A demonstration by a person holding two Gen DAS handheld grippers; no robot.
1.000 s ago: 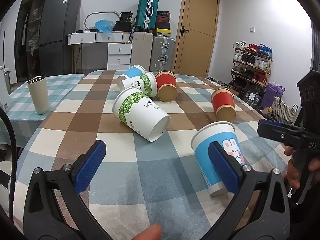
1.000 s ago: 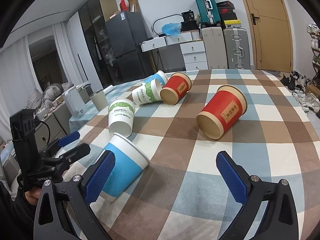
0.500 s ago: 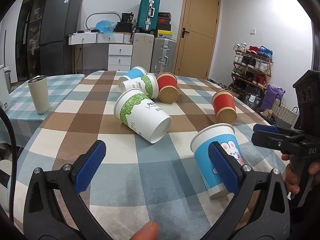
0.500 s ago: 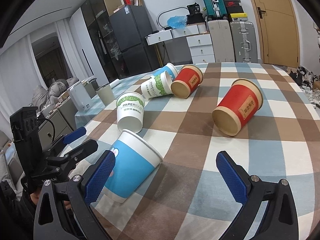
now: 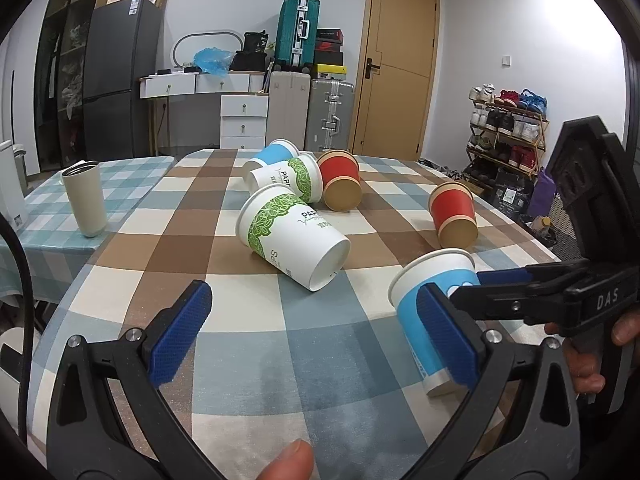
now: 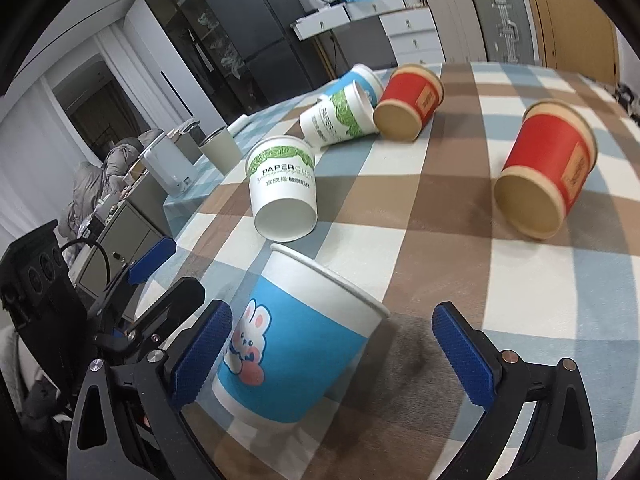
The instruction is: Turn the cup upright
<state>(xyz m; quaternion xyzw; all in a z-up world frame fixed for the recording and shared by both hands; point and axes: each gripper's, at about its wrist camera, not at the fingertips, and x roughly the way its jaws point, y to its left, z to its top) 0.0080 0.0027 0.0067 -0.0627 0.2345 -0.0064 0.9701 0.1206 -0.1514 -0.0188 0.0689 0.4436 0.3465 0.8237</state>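
A blue and white paper cup with a rabbit print [image 6: 296, 344] lies on its side on the checked tablecloth, mouth pointing away; it also shows in the left wrist view [image 5: 432, 304]. My right gripper [image 6: 332, 356] is open, its jaws spread on both sides of the cup, the left pad close to the cup's wall. My left gripper [image 5: 316, 332] is open and empty over the cloth, its right pad in front of the cup. The right gripper's fingers [image 5: 500, 280] reach in from the right beside the cup.
Several other cups lie on their sides: a green-leaf white cup [image 5: 292, 236], a second one [image 5: 288, 178], a blue one [image 5: 272, 152], two red ones [image 5: 340, 180] [image 5: 456, 214]. A beige tumbler [image 5: 85, 198] stands at left. The table edge [image 5: 532, 240] is at right.
My right gripper has moved in towards the rabbit cup and now straddles it. The left gripper has held its place and stayed open.
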